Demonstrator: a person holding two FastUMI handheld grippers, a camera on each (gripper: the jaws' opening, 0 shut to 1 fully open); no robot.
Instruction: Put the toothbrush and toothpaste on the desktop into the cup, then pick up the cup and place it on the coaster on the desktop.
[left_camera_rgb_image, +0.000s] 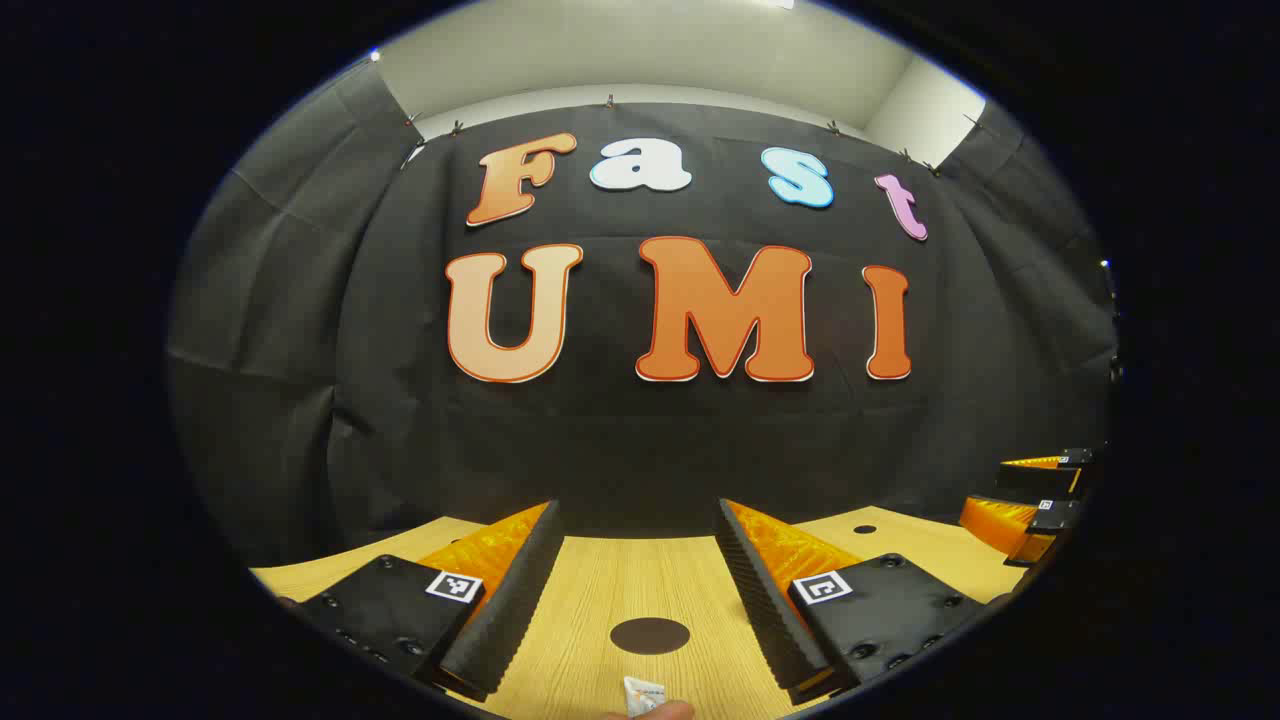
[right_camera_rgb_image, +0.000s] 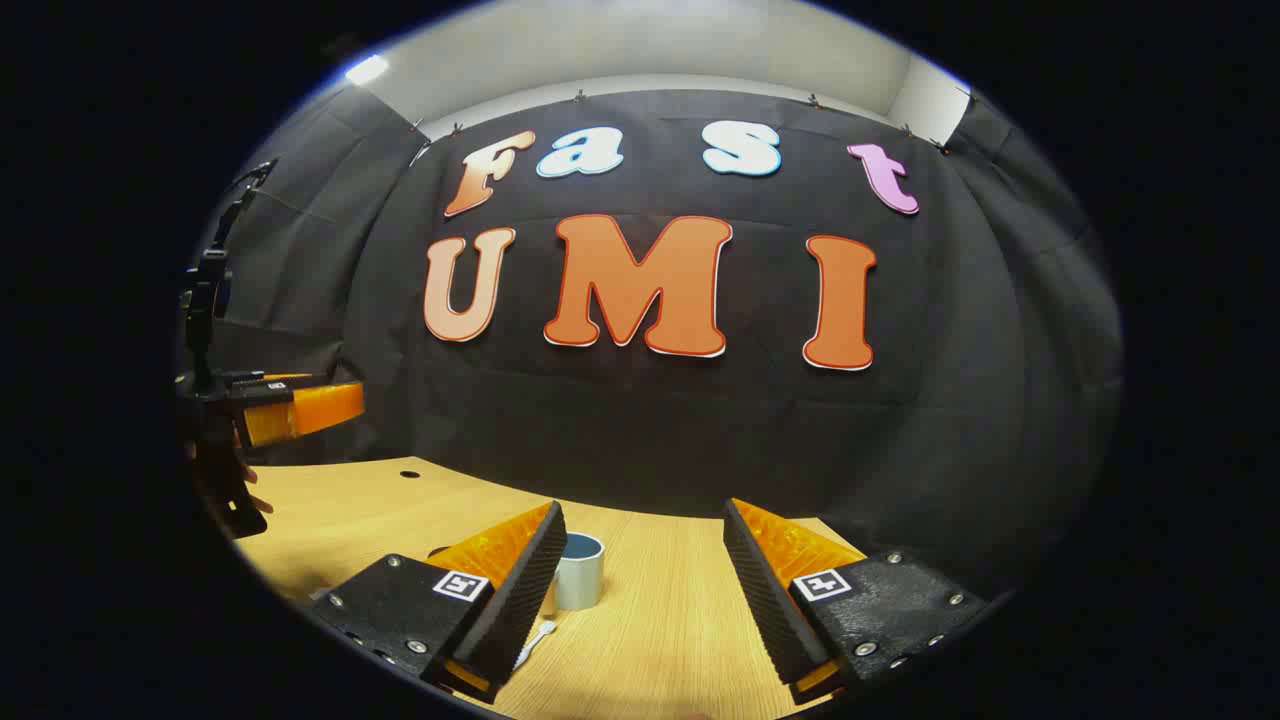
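- Two hand-held grippers: left hand-held gripper (left_camera_rgb_image: 640, 585), right hand-held gripper (right_camera_rgb_image: 640, 585)
- One cup (right_camera_rgb_image: 580, 572)
- One coaster (left_camera_rgb_image: 650, 635)
- One toothpaste (left_camera_rgb_image: 643, 694)
- One toothbrush (right_camera_rgb_image: 537, 638)
- One worktop (right_camera_rgb_image: 670, 640)

The left gripper (left_camera_rgb_image: 640, 590) has two wedge-shaped fingers with ribbed inner pads (left_camera_rgb_image: 515, 590). Each finger sits on a black block studded with round screws and marked by a small square black-and-white tag (left_camera_rgb_image: 454, 586). The right gripper (right_camera_rgb_image: 645, 590) has the same build: ribbed pads, black screw-studded blocks, and a square tag (right_camera_rgb_image: 822, 584) on each. At the far left of the right gripper view, the left gripper's black frame stands tall and narrow.
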